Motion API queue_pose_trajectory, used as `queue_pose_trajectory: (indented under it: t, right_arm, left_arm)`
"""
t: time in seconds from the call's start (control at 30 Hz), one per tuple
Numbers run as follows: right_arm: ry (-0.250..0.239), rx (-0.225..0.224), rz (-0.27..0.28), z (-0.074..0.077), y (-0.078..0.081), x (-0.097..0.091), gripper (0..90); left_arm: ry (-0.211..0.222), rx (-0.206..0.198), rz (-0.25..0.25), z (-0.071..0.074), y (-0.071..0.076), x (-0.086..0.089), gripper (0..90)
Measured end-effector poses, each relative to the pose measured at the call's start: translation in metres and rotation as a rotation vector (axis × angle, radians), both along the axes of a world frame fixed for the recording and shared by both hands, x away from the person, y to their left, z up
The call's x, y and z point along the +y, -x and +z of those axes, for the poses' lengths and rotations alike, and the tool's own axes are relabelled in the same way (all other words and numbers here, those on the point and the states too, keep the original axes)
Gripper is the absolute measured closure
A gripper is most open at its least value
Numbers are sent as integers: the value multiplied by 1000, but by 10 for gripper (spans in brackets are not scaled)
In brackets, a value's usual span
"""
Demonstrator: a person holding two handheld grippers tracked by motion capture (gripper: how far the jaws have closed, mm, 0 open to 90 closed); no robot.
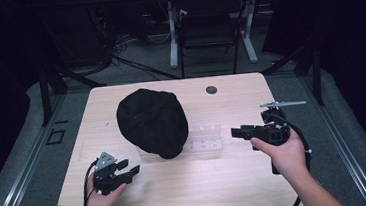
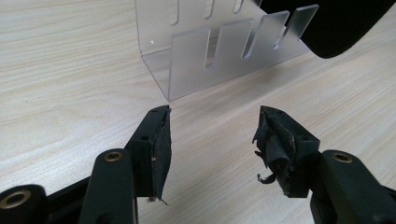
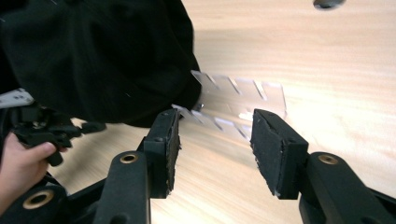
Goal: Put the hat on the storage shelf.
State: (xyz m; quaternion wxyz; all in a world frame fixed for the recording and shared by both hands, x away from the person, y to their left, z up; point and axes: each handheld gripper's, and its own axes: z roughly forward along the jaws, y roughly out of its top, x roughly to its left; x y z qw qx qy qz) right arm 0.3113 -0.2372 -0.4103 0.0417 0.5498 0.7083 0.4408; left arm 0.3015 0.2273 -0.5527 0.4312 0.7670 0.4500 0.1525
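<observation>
Black cap (image 1: 152, 121) rests draped over clear rack (image 1: 205, 140) mid-table; left gripper (image 1: 126, 169) and right gripper (image 1: 238, 132) both gape, holding nothing; any further handling remains undone

Two forearms come in from the near edge of the high view, each hand wrapped around a handheld gripper. The left hand (image 1: 101, 193) sits low, its wrist nearly flat, and holds the left gripper (image 1: 132, 168) with the grey three-cornered plate on top and a cable looping back along the wrist. Its jaws point away and to the right, standing apart with nothing between them (the pad on one is frayed, shreds hanging loose). The right hand (image 1: 287, 155) is raised higher, forearm angled inward, gripping the right gripper (image 1: 237, 132) from below. Those jaws point left, level, spread wide and holding nothing.
</observation>
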Motion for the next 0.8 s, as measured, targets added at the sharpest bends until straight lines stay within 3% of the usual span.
queue_pose_trajectory:
  t: [0.17, 0.37, 0.53, 0.8]
  right_arm:
    - [26, -11, -37, -22, 5, -10, 524]
    - [81, -66, -59, -50, 13, -14, 523]
    - [18, -50, -91, -77, 19, -18, 523]
    - [125, -140, -122, -107, 33, -15, 485]
  left_arm:
    - [-3, -13, -5, 0, 0, -1, 454]
    - [-17, -14, -16, 0, 1, -2, 454]
    - [-23, -5, -21, 0, 1, -2, 454]
    - [-20, -8, -18, -2, 1, -3, 454]
